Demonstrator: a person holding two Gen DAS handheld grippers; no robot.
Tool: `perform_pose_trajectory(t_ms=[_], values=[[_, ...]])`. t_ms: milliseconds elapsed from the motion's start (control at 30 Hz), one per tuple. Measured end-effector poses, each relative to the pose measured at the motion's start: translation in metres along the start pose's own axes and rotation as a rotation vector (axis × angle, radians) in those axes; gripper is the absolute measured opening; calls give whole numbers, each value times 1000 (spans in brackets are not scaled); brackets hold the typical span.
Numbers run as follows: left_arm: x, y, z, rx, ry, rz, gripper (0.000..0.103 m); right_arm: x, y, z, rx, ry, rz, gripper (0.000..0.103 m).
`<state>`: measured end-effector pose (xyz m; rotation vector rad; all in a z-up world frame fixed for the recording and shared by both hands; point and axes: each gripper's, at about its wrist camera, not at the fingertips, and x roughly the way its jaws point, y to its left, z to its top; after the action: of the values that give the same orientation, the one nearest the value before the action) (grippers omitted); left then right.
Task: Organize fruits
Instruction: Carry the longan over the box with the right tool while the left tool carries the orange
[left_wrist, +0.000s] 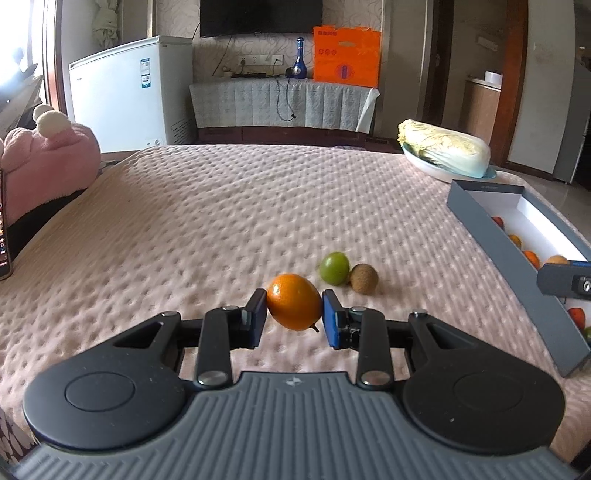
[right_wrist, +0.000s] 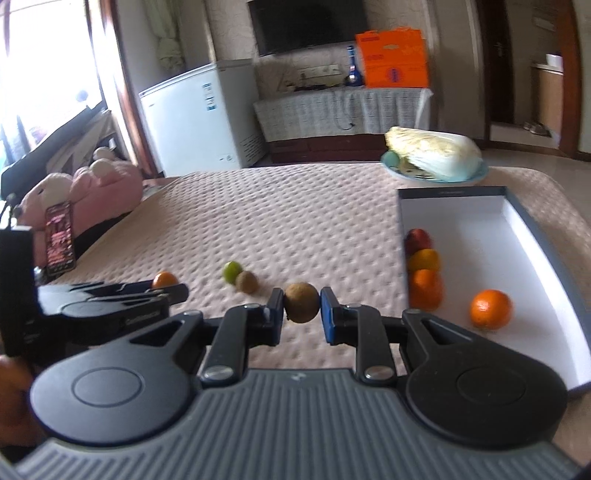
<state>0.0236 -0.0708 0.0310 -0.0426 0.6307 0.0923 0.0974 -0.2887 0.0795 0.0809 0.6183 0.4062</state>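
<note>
Only the right view shows its tool (right_wrist: 302, 312) clamping a brown fruit (right_wrist: 301, 302).

My left claw (left_wrist: 294, 313), black with blue pads, carries a glossy orange citrus fruit (left_wrist: 293, 301); my right claw (right_wrist: 302, 309), same colours, carries a dull brown round fruit (right_wrist: 301, 302). On the pale pink dimple-quilted bedspread (left_wrist: 207, 214): one lime-green round fruit (left_wrist: 334, 267), one fuzzy brown fruit (left_wrist: 364, 278). Grey-walled, white-lined cardboard box (right_wrist: 480, 229): red, yellow-orange and orange fruit; beyond, yellow-green and white cabbage (right_wrist: 436, 153) on a light blue plate (right_wrist: 391, 162).
</note>
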Motion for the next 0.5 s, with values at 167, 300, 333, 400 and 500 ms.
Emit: perform_pose_trajectory(t_ms=[167, 300, 333, 400, 500], values=[[1, -7, -1, 17, 7, -4, 37, -11, -17, 1, 30, -27, -37, 24], [0, -11, -2, 19, 6, -13, 37, -22, -42, 4, 89, -65, -93, 24], [0, -13, -3, 23, 5, -15, 37, -26, -51, 4, 111, -75, -112, 24], [0, -15, -3, 30, 5, -20, 37, -32, -68, 3, 157, -88, -156, 24], [1, -16, -3, 28, 8, -24, 37, -41, -90, 1, 217, -102, -207, 24]])
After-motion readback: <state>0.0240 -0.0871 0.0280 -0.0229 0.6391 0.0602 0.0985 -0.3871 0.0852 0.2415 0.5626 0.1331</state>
